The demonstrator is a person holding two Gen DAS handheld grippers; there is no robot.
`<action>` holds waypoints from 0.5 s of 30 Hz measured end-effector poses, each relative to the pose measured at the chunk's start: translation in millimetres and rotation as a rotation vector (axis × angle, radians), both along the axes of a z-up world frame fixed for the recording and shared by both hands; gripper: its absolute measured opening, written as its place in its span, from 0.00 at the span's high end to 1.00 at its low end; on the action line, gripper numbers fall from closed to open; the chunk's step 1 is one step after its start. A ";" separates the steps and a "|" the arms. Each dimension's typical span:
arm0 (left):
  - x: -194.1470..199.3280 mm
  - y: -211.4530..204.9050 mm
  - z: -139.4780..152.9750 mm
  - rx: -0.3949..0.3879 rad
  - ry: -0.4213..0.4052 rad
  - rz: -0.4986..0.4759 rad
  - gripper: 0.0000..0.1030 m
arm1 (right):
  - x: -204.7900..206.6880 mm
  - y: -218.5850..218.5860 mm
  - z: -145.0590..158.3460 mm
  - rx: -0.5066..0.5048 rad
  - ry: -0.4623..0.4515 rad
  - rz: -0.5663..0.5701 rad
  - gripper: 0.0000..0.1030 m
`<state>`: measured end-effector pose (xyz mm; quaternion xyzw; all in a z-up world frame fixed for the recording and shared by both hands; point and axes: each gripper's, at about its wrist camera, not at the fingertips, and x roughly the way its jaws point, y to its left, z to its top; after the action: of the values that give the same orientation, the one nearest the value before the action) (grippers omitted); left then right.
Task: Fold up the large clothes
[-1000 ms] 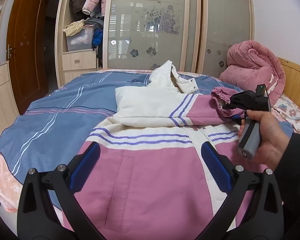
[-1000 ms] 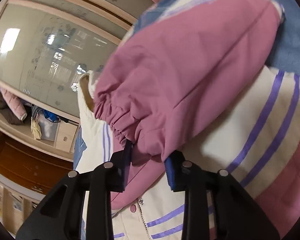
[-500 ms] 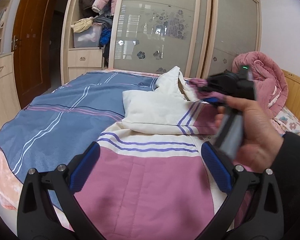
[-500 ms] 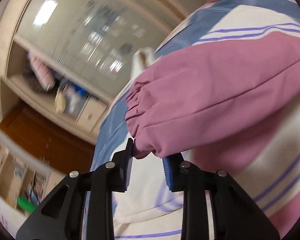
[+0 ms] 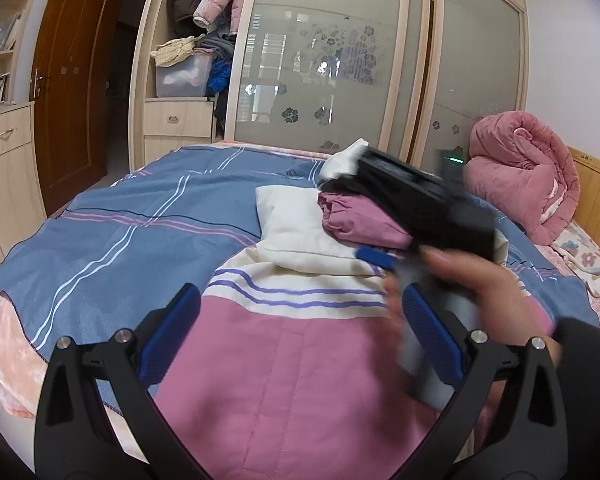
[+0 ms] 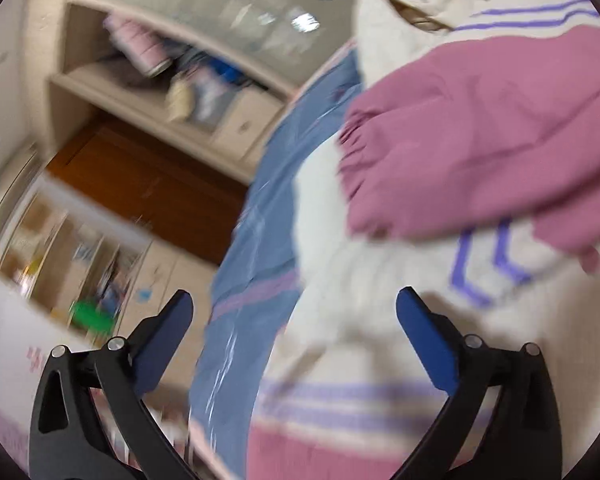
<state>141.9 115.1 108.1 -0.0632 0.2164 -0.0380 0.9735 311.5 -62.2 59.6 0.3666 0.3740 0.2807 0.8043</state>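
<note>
A pink and cream jacket with purple stripes [image 5: 284,364] lies on the bed, front up, hood at the far end. Its cream left sleeve is folded across the chest. The pink right sleeve [image 5: 360,220] lies folded over it, cuff to the left; it also shows in the right wrist view [image 6: 480,160]. My left gripper [image 5: 300,332] is open and empty above the jacket's pink lower part. My right gripper [image 6: 292,328] is open and empty, just back from the pink cuff; in the left wrist view it is a blurred black body [image 5: 420,204] above the sleeve.
The bed has a blue striped cover [image 5: 132,236]. A rolled pink quilt [image 5: 524,172] sits at the far right by the wooden headboard. A wardrobe with sliding glass doors [image 5: 320,68] and open shelves stands behind the bed. A brown door [image 5: 68,80] is at left.
My right gripper carried the pink sleeve cuff leftward across the jacket's chest, then opened and let it go. The sleeve now lies folded on the cream sleeve. The left gripper stayed open.
</note>
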 end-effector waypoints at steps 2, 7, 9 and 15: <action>-0.7 -1.0 0.1 0.000 0.001 -0.005 0.02 | -36.1 -19.5 13.4 -0.067 -0.061 0.015 0.01; -1.1 -4.7 -6.7 -0.019 0.042 -0.032 0.02 | -141.8 -84.1 48.2 -0.401 -0.349 -0.161 0.01; -2.2 -8.4 -9.1 -0.025 0.053 -0.051 0.02 | -185.5 -106.7 56.7 -0.559 -0.488 -0.263 0.01; -4.0 -21.1 -19.4 -0.029 0.089 -0.089 0.02 | -252.6 -141.9 36.6 -0.764 -0.675 -0.509 0.01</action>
<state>137.9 94.0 88.7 -0.0690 0.2614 -0.0815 0.9593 58.9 -204.2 96.2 0.0183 0.0710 0.0243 0.9970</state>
